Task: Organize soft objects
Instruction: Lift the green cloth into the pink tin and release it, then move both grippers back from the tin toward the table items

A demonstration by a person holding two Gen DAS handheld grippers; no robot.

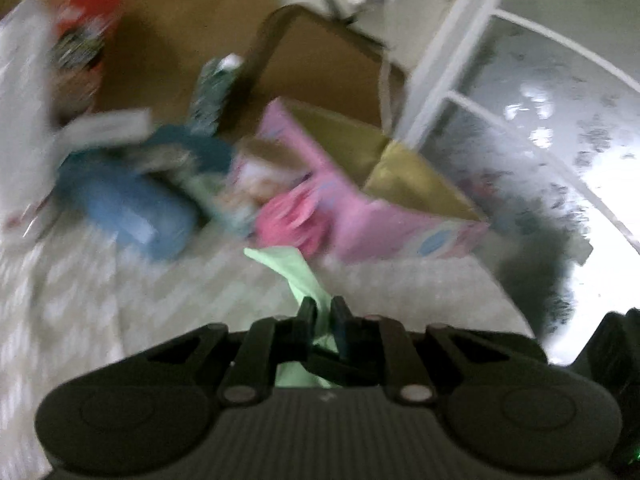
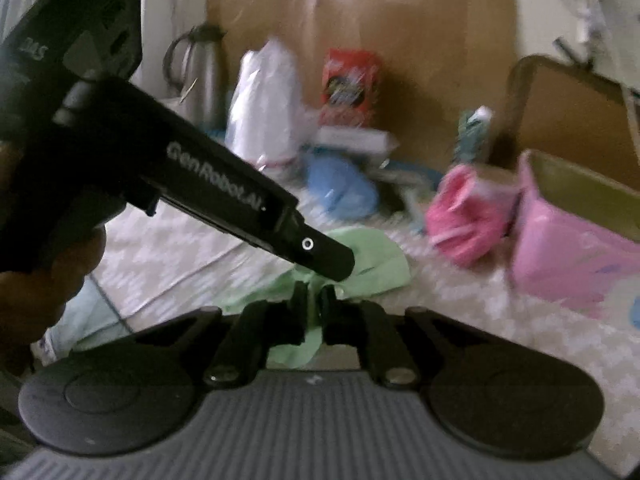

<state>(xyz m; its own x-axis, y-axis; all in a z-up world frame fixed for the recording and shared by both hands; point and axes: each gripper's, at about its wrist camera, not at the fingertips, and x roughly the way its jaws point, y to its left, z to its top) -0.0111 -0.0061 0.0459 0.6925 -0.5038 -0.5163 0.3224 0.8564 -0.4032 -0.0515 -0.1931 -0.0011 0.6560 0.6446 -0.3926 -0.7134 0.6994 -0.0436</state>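
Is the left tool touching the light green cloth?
Touching. The left wrist view shows the left tool shut on the light green cloth, fabric pinched between its fingers.

In the right wrist view, the black plastic body of the left gripper (image 2: 338,268) reaches in from ten o'clock, and along its side, in pale grey letters, stands the brand "GenRobot.AI"; higher up, toward the ten o'clock corner, its upper housing bears short white lettering that looks like "DAS", seen reversed and only partly sure. A red cardboard box (image 2: 349,80) at twelve o'clock carries a printed front, too blurred to read. In the left wrist view nothing can be read; all print there is smeared
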